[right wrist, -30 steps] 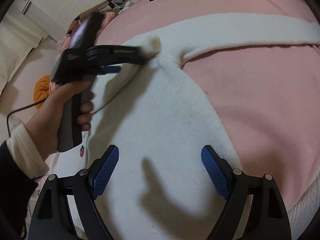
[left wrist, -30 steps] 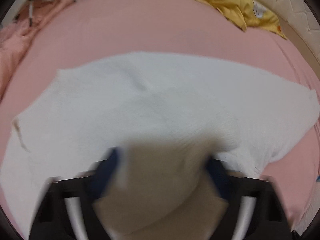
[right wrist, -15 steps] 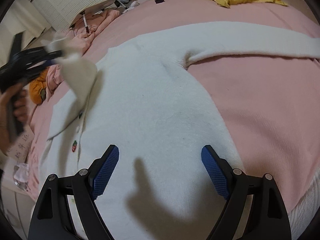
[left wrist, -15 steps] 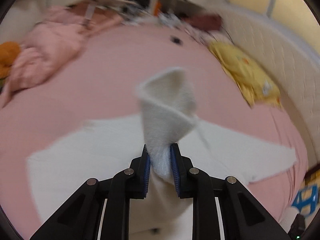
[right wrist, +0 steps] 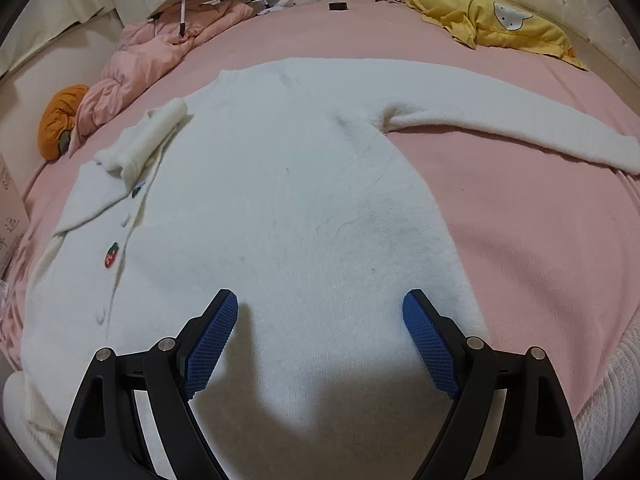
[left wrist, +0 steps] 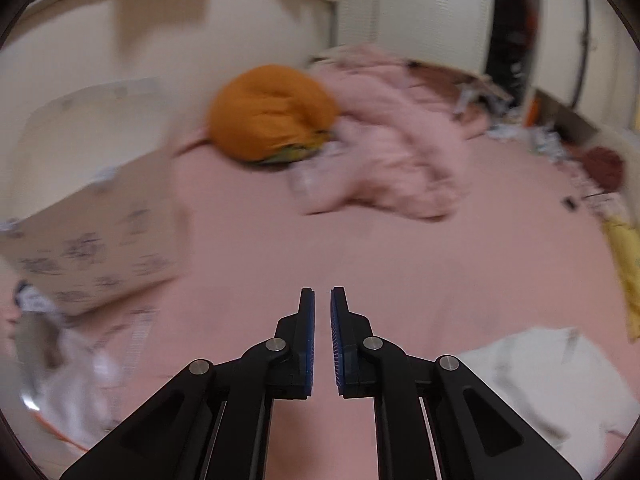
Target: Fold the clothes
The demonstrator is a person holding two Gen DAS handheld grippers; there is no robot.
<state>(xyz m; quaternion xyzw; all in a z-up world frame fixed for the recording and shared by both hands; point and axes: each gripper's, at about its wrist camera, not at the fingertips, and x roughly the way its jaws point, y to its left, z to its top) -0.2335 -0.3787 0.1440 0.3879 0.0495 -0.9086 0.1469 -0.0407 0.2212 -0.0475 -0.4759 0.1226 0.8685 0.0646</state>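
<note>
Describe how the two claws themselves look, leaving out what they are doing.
Both look alike. The left claw has matte black angular linkage arms with silver round pivot pins and flat fingers faced in blue textured pads. The right claw shows the same black frame, silver pins and blue gridded pads. No cables, markings, hands or sleeves show.

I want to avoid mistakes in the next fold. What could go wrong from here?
The folded left sleeve lies loosely bunched on the fluffy white cardigan, so it may slip or crease. The other long sleeve is outstretched, so lifting the body now might drag it. The right gripper hangs open over the hem and may pinch the pink sheet.
</note>
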